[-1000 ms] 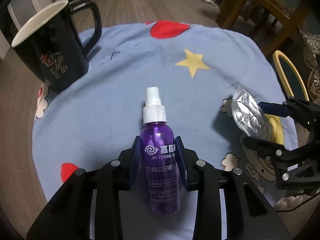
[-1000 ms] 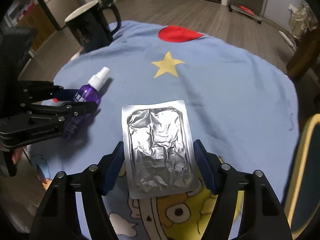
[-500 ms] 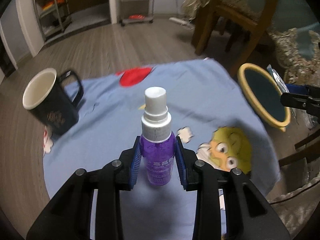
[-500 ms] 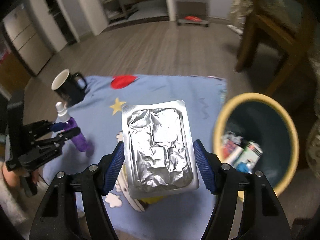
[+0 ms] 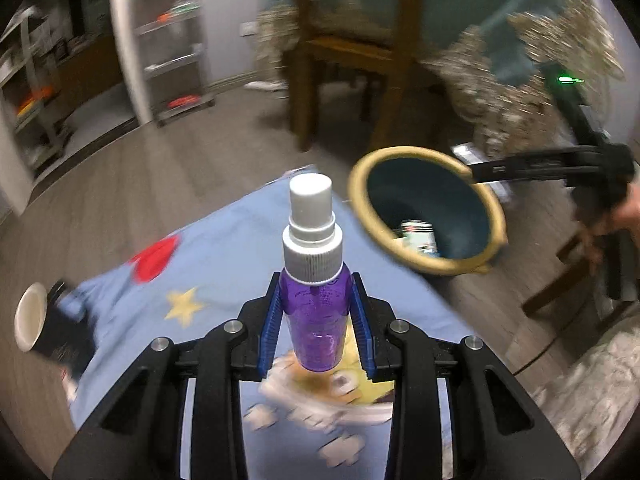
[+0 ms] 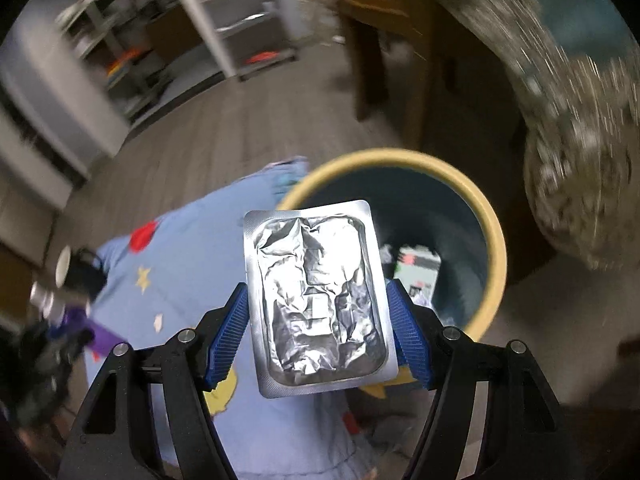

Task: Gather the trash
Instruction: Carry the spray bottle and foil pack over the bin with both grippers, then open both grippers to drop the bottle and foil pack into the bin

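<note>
Crinkled silver foil blister pack

Black-framed left gripper has ribbed blue pads, silver screws.

Both wrist views high above the blue cloth, angled down, sharing the yellow-rimmed bin.

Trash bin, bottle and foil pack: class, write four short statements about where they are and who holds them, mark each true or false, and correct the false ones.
1. The left gripper clamps a purple spray bottle. True.
2. The right gripper is empty. False: it grips a silver foil pack.
3. The yellow-rimmed bin already holds some items. True.
4. The black mug lies inside the bin. False: it sits on the blue cloth.
</note>
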`<control>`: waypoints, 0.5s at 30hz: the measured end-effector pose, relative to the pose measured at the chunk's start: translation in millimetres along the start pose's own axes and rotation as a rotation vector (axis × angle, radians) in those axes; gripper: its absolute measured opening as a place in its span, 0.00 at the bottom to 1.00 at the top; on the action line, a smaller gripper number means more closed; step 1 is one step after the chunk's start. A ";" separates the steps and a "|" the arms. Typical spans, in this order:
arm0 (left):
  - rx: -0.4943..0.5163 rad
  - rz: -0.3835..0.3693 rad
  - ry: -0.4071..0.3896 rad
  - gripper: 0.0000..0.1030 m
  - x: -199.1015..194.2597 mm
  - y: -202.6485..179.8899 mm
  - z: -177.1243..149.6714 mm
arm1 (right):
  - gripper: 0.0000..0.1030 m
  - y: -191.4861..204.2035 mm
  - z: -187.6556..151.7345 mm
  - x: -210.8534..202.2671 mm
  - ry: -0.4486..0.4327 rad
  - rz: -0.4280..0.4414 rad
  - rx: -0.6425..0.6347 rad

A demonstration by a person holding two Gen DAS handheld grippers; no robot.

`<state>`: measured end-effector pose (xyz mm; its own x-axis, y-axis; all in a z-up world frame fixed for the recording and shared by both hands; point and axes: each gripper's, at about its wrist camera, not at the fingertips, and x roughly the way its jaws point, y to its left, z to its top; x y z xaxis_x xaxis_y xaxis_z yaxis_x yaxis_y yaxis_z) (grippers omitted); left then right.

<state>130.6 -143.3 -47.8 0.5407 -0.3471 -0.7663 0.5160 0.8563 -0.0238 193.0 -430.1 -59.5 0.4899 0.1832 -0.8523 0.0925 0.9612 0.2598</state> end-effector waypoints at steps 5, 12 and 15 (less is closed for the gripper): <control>0.096 -0.091 0.008 0.31 33.1 -50.8 38.0 | 0.68 -35.1 6.0 20.5 0.024 -0.006 0.093; 0.155 -0.112 0.017 0.31 87.3 -89.8 74.5 | 0.68 -67.9 8.4 40.2 0.039 0.014 0.211; 0.119 -0.116 -0.010 0.40 102.4 -88.8 84.1 | 0.69 -75.2 9.7 42.4 0.020 0.050 0.255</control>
<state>196.0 -287.1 -70.1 0.4790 -0.4457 -0.7562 0.6504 0.7587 -0.0352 215.1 -496.6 -110.7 0.4823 0.2353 -0.8438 0.2856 0.8683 0.4055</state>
